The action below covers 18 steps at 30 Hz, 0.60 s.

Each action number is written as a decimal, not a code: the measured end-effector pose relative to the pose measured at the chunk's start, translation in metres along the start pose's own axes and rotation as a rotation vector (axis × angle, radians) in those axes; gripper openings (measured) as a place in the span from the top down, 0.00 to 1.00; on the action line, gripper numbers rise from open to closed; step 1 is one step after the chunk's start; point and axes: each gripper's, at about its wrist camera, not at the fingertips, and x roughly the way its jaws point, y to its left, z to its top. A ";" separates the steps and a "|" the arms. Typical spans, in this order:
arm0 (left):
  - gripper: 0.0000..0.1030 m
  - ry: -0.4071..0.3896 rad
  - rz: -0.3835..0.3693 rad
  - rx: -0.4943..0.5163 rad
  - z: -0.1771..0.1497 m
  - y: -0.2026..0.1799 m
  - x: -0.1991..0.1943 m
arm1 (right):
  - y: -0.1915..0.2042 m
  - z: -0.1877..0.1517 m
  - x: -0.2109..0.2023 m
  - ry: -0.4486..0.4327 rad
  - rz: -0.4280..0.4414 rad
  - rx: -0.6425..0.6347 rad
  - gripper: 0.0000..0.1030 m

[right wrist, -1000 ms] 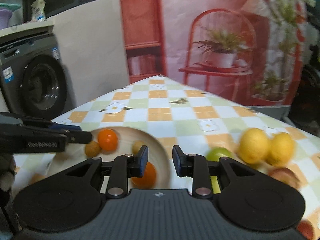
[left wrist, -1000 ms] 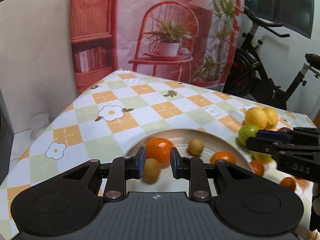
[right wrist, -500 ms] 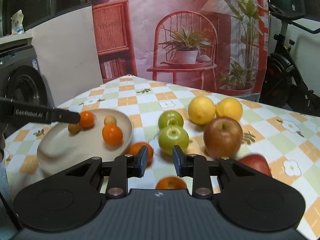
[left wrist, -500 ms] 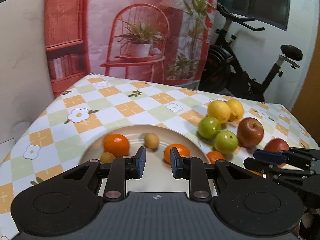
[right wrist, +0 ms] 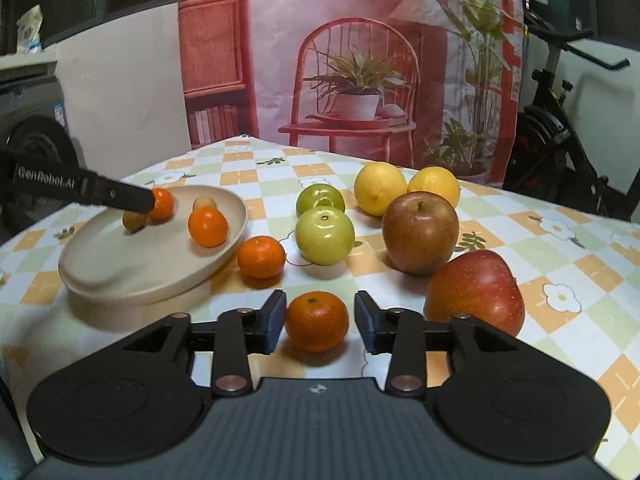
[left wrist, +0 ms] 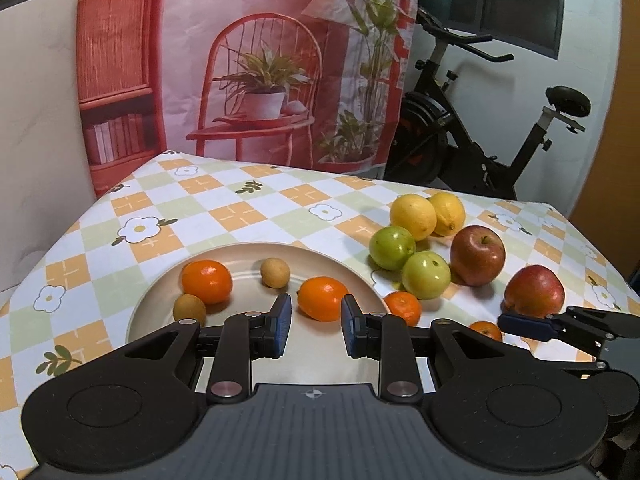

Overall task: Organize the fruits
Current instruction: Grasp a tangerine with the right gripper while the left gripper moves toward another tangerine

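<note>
- Tangerine (right wrist: 316, 321): on the checked cloth of the surface (right wrist: 560, 240), between the two blue pads of the right tool (right wrist: 320, 322); a gap shows on each side, so the pads do not press it.
- Right tool: jaws have just been opening and stand parted around the tangerine, gripping nothing.
- Second tangerine (right wrist: 261, 257): on the cloth just beyond the first, beside the plate's near rim.
- Plate (right wrist: 100, 264): beige, left of the loose fruit; it holds two oranges (left wrist: 207, 281) (left wrist: 323, 298) and two small tan round fruits (left wrist: 275, 273) (left wrist: 189, 309).
- Left tool (left wrist: 313, 326): over the near part of the plate, pads drawn close together and empty; the nearer orange lies in the plate just beyond the tips. In the right wrist view its dark finger (right wrist: 120, 196) reaches over the plate's far side.
- Green apples (right wrist: 325, 235) (right wrist: 320, 199): two, touching, right of the plate.
- Lemons (right wrist: 379, 188) (right wrist: 434, 186): two, side by side, behind the apples.
- Red apples (right wrist: 420, 232) (right wrist: 476, 292): two, right of the green pair; the nearer one sits just beside the right tool's right finger.
- Backdrop (right wrist: 360, 60): printed cloth with a red chair and potted plant; an exercise bike (left wrist: 480, 140) stands past the surface's far right edge.
</note>
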 end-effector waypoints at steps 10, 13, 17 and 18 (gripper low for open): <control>0.63 0.008 -0.008 0.004 -0.002 -0.002 0.000 | 0.000 -0.001 0.010 0.040 0.031 -0.002 0.58; 0.63 0.014 -0.016 0.007 -0.003 -0.003 0.001 | -0.001 -0.001 0.012 0.048 0.029 0.007 0.60; 0.63 0.025 -0.039 0.016 -0.002 -0.006 0.003 | -0.003 -0.001 0.012 0.047 0.032 0.016 0.61; 0.63 0.027 -0.048 0.020 -0.002 -0.007 0.003 | -0.003 -0.001 0.011 0.045 0.032 0.019 0.61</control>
